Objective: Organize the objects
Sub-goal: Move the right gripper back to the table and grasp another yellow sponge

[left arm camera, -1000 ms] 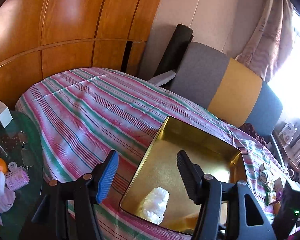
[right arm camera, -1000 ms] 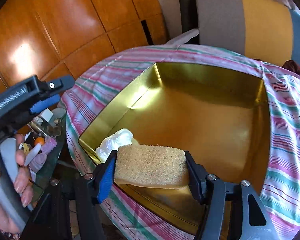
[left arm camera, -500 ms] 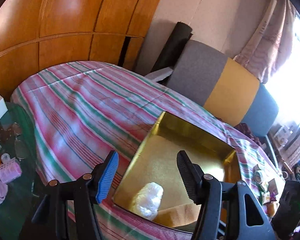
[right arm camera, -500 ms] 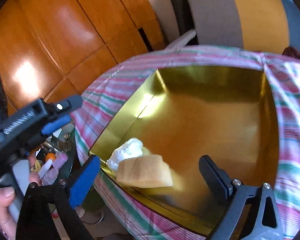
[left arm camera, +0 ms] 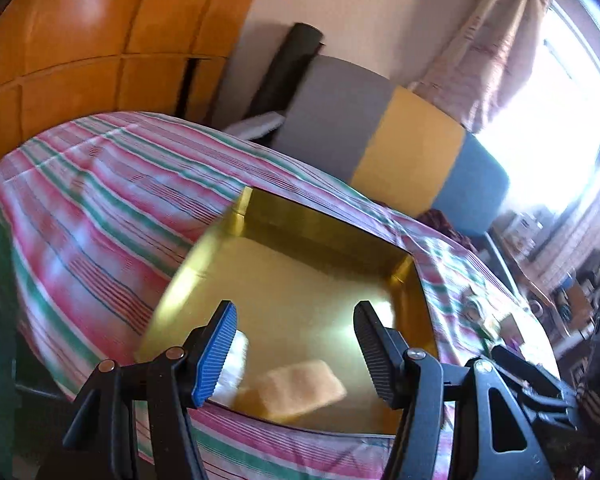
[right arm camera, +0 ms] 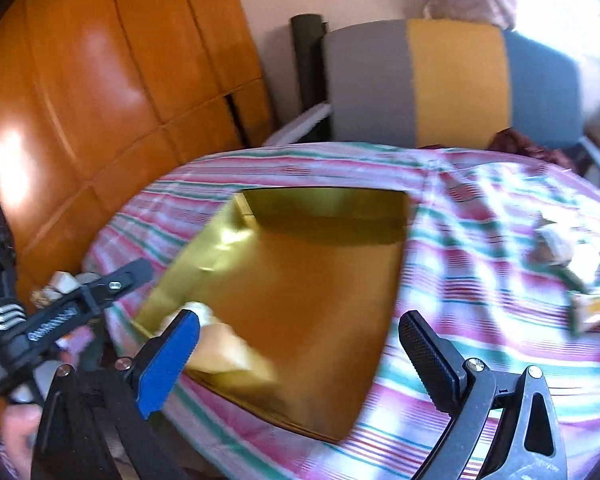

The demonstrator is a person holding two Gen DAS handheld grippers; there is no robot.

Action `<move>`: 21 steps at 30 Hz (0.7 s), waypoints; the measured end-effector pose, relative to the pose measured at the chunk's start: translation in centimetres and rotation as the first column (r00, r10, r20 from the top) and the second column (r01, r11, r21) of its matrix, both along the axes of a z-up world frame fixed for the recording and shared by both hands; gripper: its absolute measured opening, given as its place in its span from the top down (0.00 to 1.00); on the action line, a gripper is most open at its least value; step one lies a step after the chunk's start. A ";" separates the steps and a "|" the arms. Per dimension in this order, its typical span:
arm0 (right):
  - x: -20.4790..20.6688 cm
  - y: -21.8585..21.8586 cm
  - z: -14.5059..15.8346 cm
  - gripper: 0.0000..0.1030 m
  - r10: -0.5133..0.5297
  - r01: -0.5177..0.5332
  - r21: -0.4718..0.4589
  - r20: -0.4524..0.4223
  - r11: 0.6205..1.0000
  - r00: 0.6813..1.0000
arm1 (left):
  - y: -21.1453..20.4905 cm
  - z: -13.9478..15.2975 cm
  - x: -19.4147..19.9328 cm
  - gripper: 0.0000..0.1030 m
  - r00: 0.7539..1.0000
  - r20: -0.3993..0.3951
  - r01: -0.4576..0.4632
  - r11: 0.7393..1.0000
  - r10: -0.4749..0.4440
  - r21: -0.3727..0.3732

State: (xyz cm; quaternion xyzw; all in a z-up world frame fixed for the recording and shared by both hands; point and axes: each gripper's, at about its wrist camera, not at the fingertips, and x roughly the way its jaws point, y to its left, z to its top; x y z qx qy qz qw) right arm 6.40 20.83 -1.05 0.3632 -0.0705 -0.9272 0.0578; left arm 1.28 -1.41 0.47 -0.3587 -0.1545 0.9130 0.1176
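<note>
Yellow sponge lying in the gold tin, just beside a white bag. Left gripper open, holding nothing. Right gripper wide open, holding nothing.

No readable text in either view. White lettering runs along the black arm of the left hand-held gripper, seen in the right wrist view, too blurred to make out. Nothing else bears legible labels or numbers.
</note>
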 end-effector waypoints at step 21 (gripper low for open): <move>14.1 26.9 -2.8 0.00 -0.758 0.739 0.173 0.208 0.651 0.618 | 11.5 -1.0 6.1 0.40 0.906 0.005 0.421 0.901 -0.423 -0.104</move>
